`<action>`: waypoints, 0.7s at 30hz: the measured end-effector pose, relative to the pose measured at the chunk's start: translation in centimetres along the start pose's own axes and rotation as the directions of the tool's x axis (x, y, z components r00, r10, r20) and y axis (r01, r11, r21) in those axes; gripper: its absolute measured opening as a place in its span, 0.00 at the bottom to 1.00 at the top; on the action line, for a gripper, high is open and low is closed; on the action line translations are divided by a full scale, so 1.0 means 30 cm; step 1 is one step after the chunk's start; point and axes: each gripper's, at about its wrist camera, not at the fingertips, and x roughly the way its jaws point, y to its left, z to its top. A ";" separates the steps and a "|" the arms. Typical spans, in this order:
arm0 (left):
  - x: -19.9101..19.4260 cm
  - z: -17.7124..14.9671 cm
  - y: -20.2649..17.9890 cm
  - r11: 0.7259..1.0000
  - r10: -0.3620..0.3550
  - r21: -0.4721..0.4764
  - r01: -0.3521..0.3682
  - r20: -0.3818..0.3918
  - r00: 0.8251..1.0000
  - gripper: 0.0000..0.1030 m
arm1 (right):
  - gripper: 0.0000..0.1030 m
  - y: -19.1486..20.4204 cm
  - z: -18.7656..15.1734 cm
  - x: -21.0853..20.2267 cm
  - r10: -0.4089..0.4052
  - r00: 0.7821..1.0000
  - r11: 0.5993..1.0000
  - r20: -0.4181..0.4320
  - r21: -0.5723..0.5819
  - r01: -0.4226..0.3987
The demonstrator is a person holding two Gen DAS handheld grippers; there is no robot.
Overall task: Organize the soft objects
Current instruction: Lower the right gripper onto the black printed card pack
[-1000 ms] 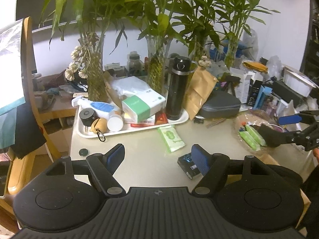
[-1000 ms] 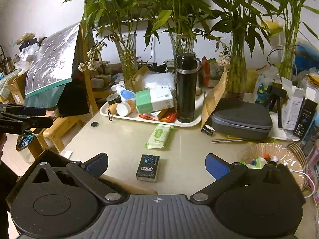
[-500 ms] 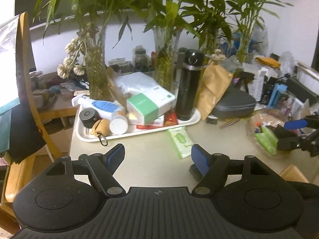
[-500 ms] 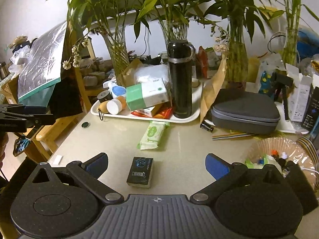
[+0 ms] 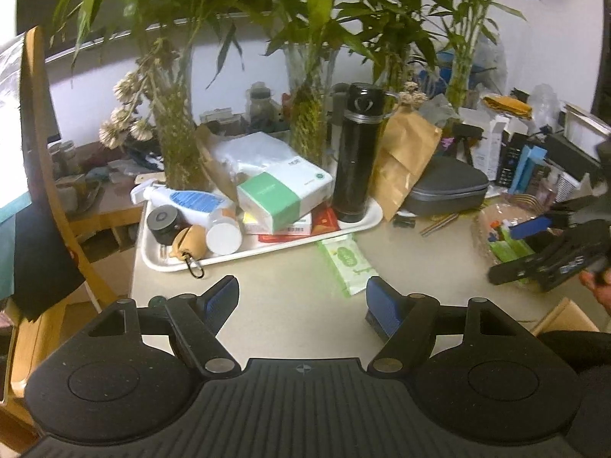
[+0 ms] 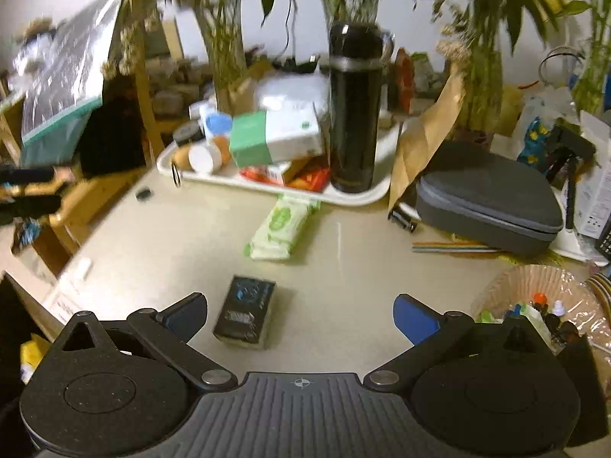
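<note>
The left hand-held gripper (image 5: pixel 301 301) hangs over the pale surface (image 5: pixel 290 305) with its blue-padded fingers (image 5: pixel 221 299) spread apart and nothing between them. The right hand-held gripper (image 6: pixel 299 315) is likewise spread wide and empty; a small dark packet (image 6: pixel 246 311) lies flat on the surface just ahead of its left finger, nearer that pad than the other. Farther out, a green soft wipes pack (image 6: pixel 280 227) lies flat, its far end against the lip of the white tray (image 6: pixel 355 198). On the tray stand a tall black flask (image 6: pixel 355 114) and a green-and-white box (image 6: pixel 275 139), tilted on other packets. To the right sits a grey zip case (image 6: pixel 488 194), and nearer, a clear-wrapped basket (image 6: pixel 534 294) of small items, too blurred to name. In the left wrist view the right gripper shows at the far right edge over that basket.
</note>
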 end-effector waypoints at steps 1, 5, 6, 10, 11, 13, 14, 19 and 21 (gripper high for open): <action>0.002 0.001 -0.003 1.000 -0.001 0.004 0.001 -0.003 1.000 0.71 | 1.00 0.002 0.002 0.015 -0.003 1.000 1.000 -0.015 -0.011 0.003; 0.018 0.005 -0.004 1.000 0.002 -0.010 -0.002 -0.039 0.999 0.71 | 0.99 0.010 0.013 0.069 0.021 0.998 0.998 -0.065 -0.056 -0.024; 0.022 0.005 0.000 1.000 -0.003 -0.020 0.002 -0.053 0.999 0.71 | 0.98 0.010 0.017 0.081 0.032 0.997 0.997 -0.074 -0.064 -0.037; 0.029 -0.001 0.006 0.999 -0.033 -0.034 0.030 -0.087 0.996 0.71 | 0.90 0.005 0.037 0.140 0.067 0.990 0.993 -0.120 -0.086 -0.078; 0.027 -0.004 0.005 0.999 -0.031 -0.028 0.028 -0.087 0.996 0.71 | 0.90 0.005 0.041 0.158 0.073 0.988 0.992 -0.133 -0.092 -0.085; 0.022 -0.008 0.004 1.000 -0.024 -0.017 0.023 -0.087 0.996 0.71 | 0.87 0.009 0.045 0.191 0.082 0.984 0.989 -0.158 -0.108 -0.100; 0.021 -0.009 0.004 1.000 -0.022 -0.013 0.021 -0.089 0.996 0.71 | 0.85 0.012 0.048 0.208 0.090 0.981 0.987 -0.173 -0.116 -0.111; 0.017 -0.018 0.021 0.999 -0.023 -0.026 0.020 -0.100 0.995 0.71 | 0.73 0.034 0.061 0.284 0.139 0.962 0.975 -0.236 -0.138 -0.175; 0.015 -0.022 0.025 0.999 -0.019 -0.028 0.017 -0.105 0.994 0.71 | 0.70 0.051 0.067 0.311 0.155 0.953 0.968 -0.262 -0.153 -0.199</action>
